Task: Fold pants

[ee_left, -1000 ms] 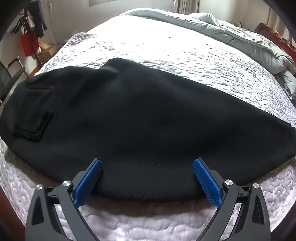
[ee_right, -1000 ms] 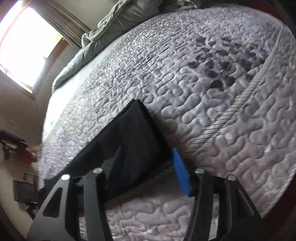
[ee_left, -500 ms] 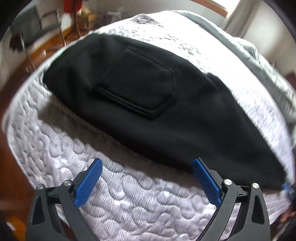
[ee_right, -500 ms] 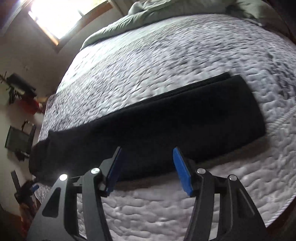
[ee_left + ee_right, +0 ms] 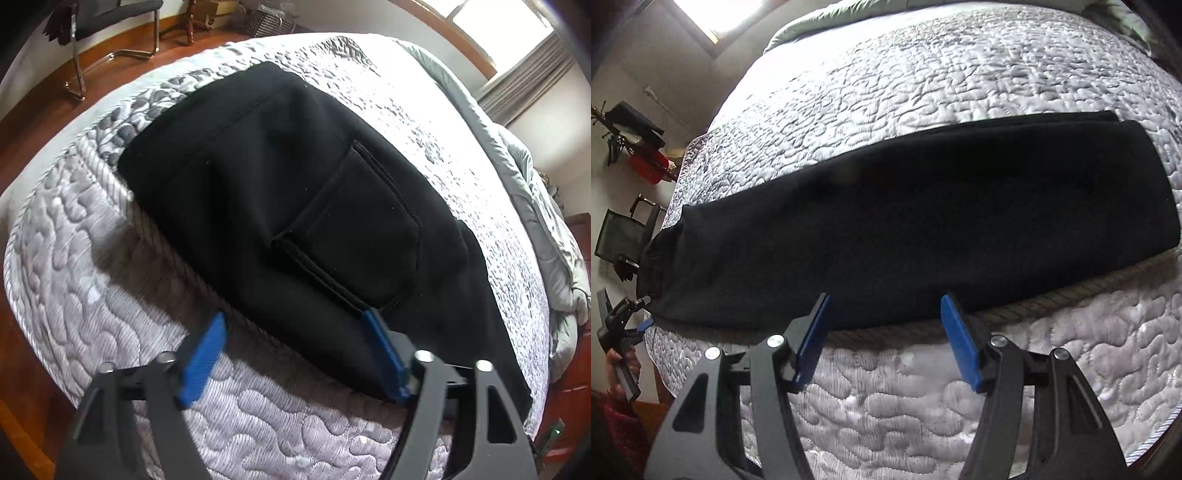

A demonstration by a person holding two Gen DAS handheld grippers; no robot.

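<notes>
Pants [image 5: 886, 206], black and folded lengthwise into one long band, lie along the near edge of a quilted mattress [image 5: 923, 74].

Nearest in the right wrist view, the right gripper [image 5: 886, 332] hangs over the near hem, its blue fingers apart and opening, nothing between them.

The left gripper [image 5: 295, 350] hovers at the waist end by the back pocket [image 5: 362, 236]; its fingers are apart but closing, the right pad over the cloth edge, not yet pinching.

Farther off, a grey duvet [image 5: 535, 184] is bunched by the window.

Risks, as I judge them: the left fingers may pinch only the top layer, so the halves slide apart when lifted. The band sits close to the mattress edge, so a tug could drag it off.
</notes>
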